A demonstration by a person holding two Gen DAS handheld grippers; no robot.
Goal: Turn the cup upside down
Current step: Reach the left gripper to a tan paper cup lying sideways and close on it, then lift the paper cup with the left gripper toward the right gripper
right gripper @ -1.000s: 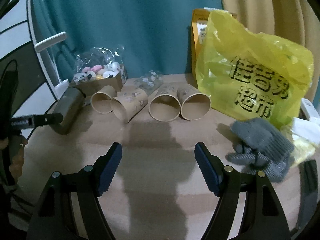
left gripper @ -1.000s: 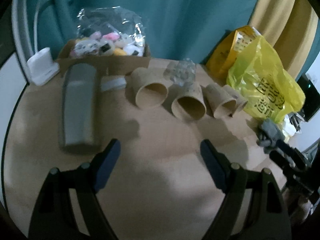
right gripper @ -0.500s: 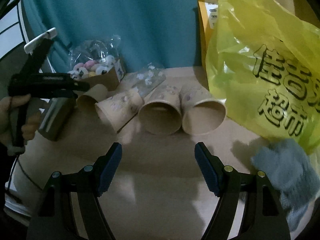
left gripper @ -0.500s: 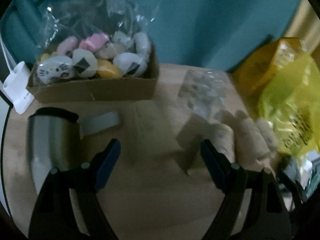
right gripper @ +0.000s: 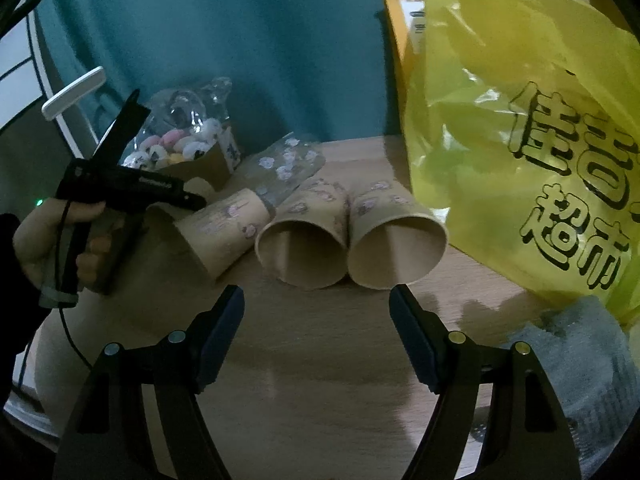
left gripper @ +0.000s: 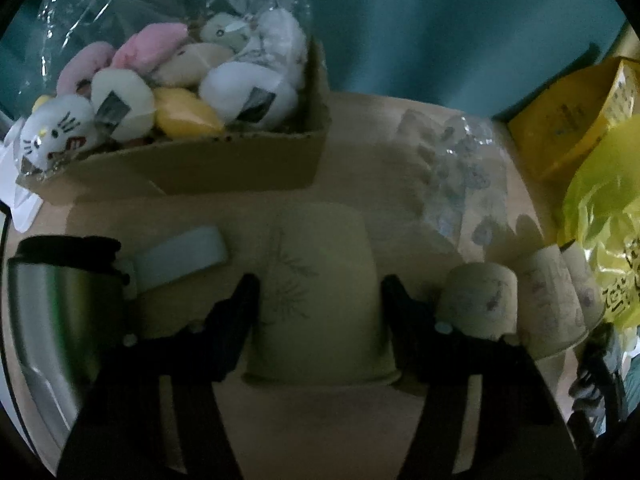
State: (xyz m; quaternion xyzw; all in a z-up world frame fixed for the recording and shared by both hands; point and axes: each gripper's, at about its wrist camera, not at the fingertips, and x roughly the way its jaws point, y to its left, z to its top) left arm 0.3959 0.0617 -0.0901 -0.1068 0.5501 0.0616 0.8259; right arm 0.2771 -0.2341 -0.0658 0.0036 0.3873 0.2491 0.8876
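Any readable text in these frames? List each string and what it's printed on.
"佳吉" over "超市": black characters on the yellow plastic bag, right wrist view; cut off at the frame edge.
Orange box behind the bag: small print, too blurred to read.
Left hand-held gripper: white lettering on its body, too small to read.
Plush toy tags in the cardboard box: print unreadable.
Paper cups: patterns only, no text.

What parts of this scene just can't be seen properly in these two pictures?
- Left wrist view: whether the left gripper pads already touch the paper cup between them; dim and blurred.
- Same view: that cup's mouth, which faces the camera's underside.
- Right wrist view: that cup, hidden behind the hand and its tool.
- Right wrist view: the grey glove, cut off by the edge.
- What the yellow bag holds.
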